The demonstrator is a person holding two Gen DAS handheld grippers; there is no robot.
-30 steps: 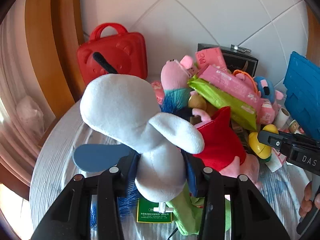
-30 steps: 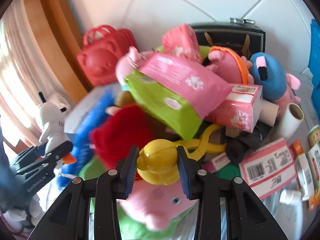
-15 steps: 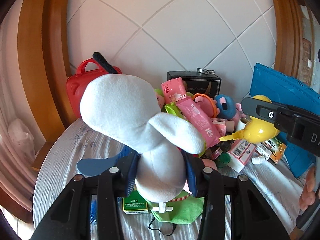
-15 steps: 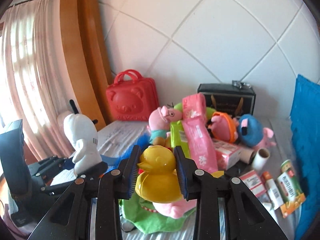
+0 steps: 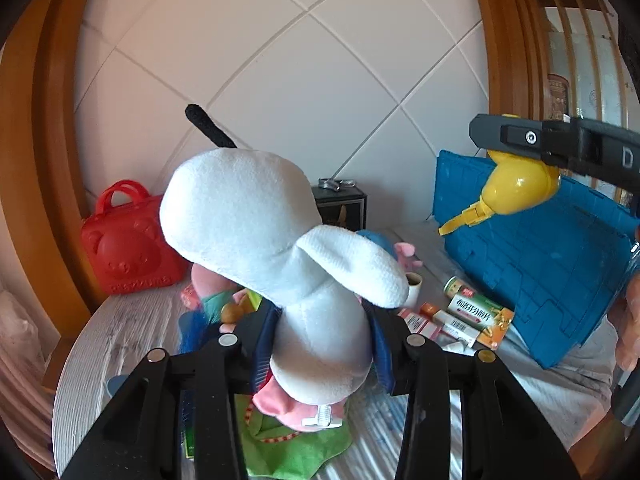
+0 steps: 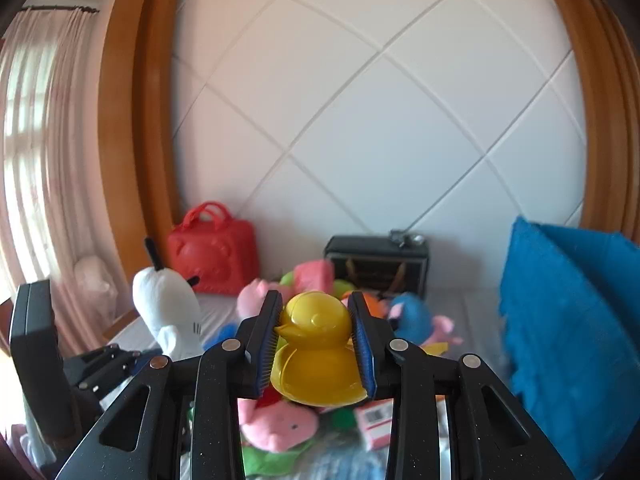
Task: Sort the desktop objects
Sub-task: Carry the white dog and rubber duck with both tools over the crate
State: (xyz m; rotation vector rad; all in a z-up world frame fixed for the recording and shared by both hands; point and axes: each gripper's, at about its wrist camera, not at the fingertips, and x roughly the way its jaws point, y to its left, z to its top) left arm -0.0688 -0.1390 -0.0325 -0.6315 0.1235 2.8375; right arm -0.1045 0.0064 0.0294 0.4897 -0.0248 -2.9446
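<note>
Two toys hang clear of the heap as we carry them: the white plush dog point(image 5: 276, 240) pinched at its lower body in our left gripper point(image 5: 320, 352), and the yellow plastic duck point(image 6: 316, 344) clamped between the ribbed pads of our right gripper point(image 6: 316, 344), both claws closed to the width of their loads and nothing more. The larger risk, we judge, sits with the dog: its head and floppy ear overhang the jaws, so a quick swing could lever the soft body out of the grip. The duck is hard, smooth and rounded, and we expect it to squirt free if the squeeze eases or it knocks the blue crate point(image 5: 540, 264) standing just to our right. A dropped toy would land back in the pile of plush pigs point(image 6: 276, 424), packets and boxes point(image 5: 476, 312), undoing the sort. Beneath lies a pale, ridged tabletop point(image 5: 120, 332). Behind it we see a white quilted wall panel point(image 6: 380, 140) framed in orange-brown wood, a red bear-faced case point(image 5: 128, 248), a dark box point(image 6: 376, 264), and pink curtains at a bright window on the left.
</note>
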